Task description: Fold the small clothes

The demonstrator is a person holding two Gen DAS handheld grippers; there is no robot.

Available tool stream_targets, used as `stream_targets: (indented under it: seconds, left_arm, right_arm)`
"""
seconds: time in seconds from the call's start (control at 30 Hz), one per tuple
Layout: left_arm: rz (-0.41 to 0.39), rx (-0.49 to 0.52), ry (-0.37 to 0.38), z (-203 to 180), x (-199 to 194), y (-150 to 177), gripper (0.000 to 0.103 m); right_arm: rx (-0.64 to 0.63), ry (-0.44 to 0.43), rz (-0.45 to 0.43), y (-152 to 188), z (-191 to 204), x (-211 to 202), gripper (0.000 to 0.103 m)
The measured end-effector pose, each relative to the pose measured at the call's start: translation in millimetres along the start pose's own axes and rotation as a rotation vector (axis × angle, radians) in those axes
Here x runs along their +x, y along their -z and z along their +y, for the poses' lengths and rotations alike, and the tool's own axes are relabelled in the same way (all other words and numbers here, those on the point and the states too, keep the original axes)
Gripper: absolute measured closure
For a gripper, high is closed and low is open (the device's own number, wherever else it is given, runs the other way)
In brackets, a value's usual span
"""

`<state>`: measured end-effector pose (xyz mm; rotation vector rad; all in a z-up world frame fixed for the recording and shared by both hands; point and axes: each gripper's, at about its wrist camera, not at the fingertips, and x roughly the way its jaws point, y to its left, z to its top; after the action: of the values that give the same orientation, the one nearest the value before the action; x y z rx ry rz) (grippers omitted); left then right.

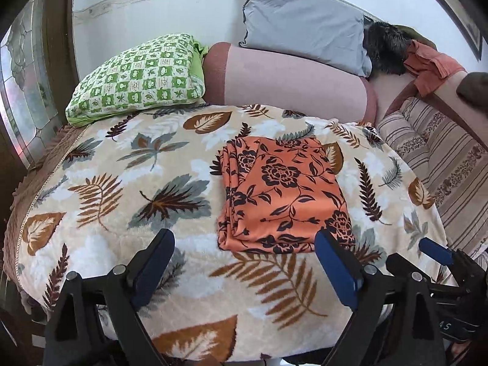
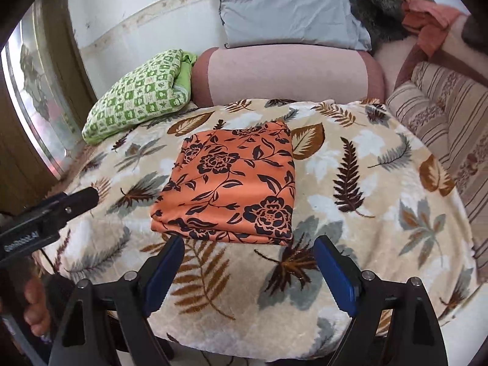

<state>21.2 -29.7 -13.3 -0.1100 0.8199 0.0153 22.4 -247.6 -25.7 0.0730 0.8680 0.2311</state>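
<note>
In the left wrist view, the left hand-held gripper (image 1: 244, 270) hangs released above the near edge of the bed (image 1: 100, 244), its blue-padded fingers spread wide with nothing between them. The folded orange cloth (image 1: 282, 195) with dark flowers lies flat on the leaf-patterned blanket (image 1: 170, 158), right of the bed's middle, with its near edge just beyond the fingertips. The right hand-held gripper (image 1: 434, 251) shows at the lower right, near the cloth's near right corner. At the bed's far edge lie a green checked pillow (image 1: 137, 79) at the left corner, a pink bolster (image 1: 292, 79) along the middle, and a grey pillow (image 1: 305, 24) leaning above it.

In the right wrist view, the right hand-held gripper (image 2: 248, 270) is also released, fingers wide apart over the near edge, empty. The cloth (image 2: 231, 183) sits at the bed's middle, its near edge just ahead of the fingertips, folded into a neat rectangle. The left hand-held gripper (image 2: 82, 196) reaches in from the left edge, apart from the cloth.
</note>
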Motion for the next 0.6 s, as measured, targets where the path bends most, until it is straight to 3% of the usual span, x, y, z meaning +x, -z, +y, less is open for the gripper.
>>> stream_targets:
  seconds: [0.2, 0.37, 0.6]
  left_arm:
    - [-0.007, 0.01, -0.003, -4, -6, 0, 0.004]
    - [-0.008, 0.041, -0.034, -9, -5, 0, 0.004]
    - [-0.028, 0.055, -0.021, -12, -6, -3, 0.004]
  right_arm:
    - [0.003, 0.007, 0.006, -1, 0, -3, 0.014]
    - [-0.01, 0.008, 0.0, -4, 4, -5, 0.014]
    - [-0.033, 0.004, -0.004, -12, 12, -2, 0.014]
